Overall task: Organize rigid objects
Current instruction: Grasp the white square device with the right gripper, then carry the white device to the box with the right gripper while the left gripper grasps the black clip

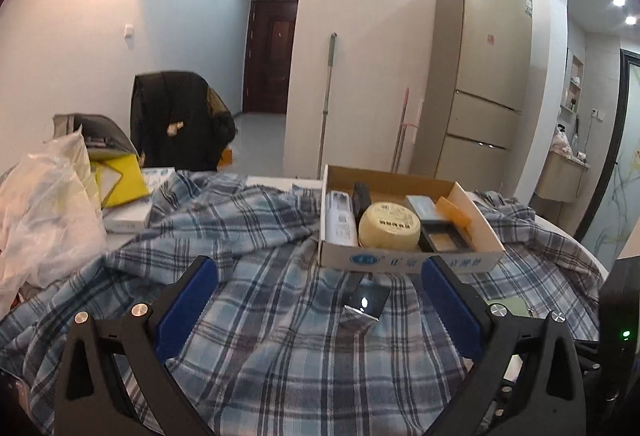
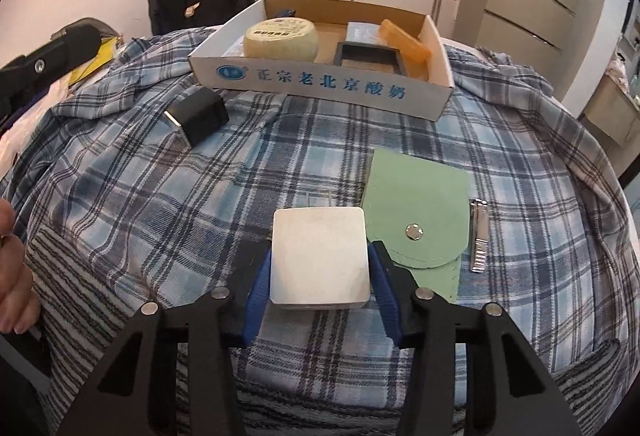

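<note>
My right gripper (image 2: pixel 320 256) is shut on a white square box (image 2: pixel 320 256), held just above the plaid cloth. My left gripper (image 1: pixel 320 276) is open and empty, with a small black box with a shiny end (image 1: pixel 366 302) lying between and ahead of its fingers; that box also shows in the right wrist view (image 2: pixel 198 118). A cardboard tray (image 2: pixel 320 84) beyond holds a round yellow tin (image 2: pixel 282 40), a black frame box (image 2: pixel 370 58), an orange bar (image 2: pixel 404 38) and a white bottle (image 1: pixel 340 220). A green pouch (image 2: pixel 416 212) and nail clippers (image 2: pixel 479 236) lie right of the white box.
A plaid shirt (image 1: pixel 260 316) covers the table. Plastic bags (image 1: pixel 44 212) and a yellow item (image 1: pixel 120 176) sit at the left. A chair with a black jacket (image 1: pixel 180 120), a fridge (image 1: pixel 484 68) and mops stand behind. A hand (image 2: pixel 12 268) shows at the left edge.
</note>
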`<state>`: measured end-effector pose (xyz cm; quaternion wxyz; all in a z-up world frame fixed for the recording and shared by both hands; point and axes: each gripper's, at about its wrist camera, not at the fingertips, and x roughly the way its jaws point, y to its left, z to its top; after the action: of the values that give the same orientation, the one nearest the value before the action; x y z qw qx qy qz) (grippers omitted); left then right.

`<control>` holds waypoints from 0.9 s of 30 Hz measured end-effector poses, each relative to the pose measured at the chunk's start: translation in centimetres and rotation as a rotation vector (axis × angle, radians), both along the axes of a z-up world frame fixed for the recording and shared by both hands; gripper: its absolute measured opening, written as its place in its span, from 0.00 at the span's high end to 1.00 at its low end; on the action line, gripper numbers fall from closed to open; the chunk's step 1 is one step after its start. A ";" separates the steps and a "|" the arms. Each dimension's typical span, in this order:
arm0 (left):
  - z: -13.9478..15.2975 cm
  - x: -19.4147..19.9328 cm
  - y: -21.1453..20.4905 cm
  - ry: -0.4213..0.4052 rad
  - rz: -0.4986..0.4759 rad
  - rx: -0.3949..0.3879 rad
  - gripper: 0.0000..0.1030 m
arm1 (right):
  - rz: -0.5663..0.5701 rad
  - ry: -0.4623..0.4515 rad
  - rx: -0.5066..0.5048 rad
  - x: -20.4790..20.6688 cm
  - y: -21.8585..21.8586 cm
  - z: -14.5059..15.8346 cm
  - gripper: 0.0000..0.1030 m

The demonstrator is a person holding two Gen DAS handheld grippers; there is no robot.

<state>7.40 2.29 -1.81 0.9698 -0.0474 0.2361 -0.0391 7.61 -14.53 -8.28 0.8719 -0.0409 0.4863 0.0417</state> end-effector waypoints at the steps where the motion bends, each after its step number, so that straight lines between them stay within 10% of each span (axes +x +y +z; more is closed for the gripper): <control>1: 0.1 -0.2 0.0 -0.015 0.013 0.001 0.00 | -0.002 -0.008 0.007 -0.1 -0.1 0.2 0.57; 9: -0.9 1.4 -0.9 0.091 0.135 0.179 0.00 | -0.025 -0.172 0.089 -1.4 -1.3 2.7 0.58; 14: -0.8 1.5 0.3 0.100 0.059 0.063 0.00 | -0.077 -0.417 0.057 -3.5 -1.6 5.7 0.58; 27: 3.8 -0.1 -2.2 0.037 -0.170 0.070 0.00 | -0.063 -0.508 0.014 -2.7 -4.3 11.5 0.58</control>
<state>7.32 0.08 2.02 0.9596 0.0061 0.2582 -0.1120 4.92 -18.86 3.19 0.9672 -0.0288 0.2523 0.0061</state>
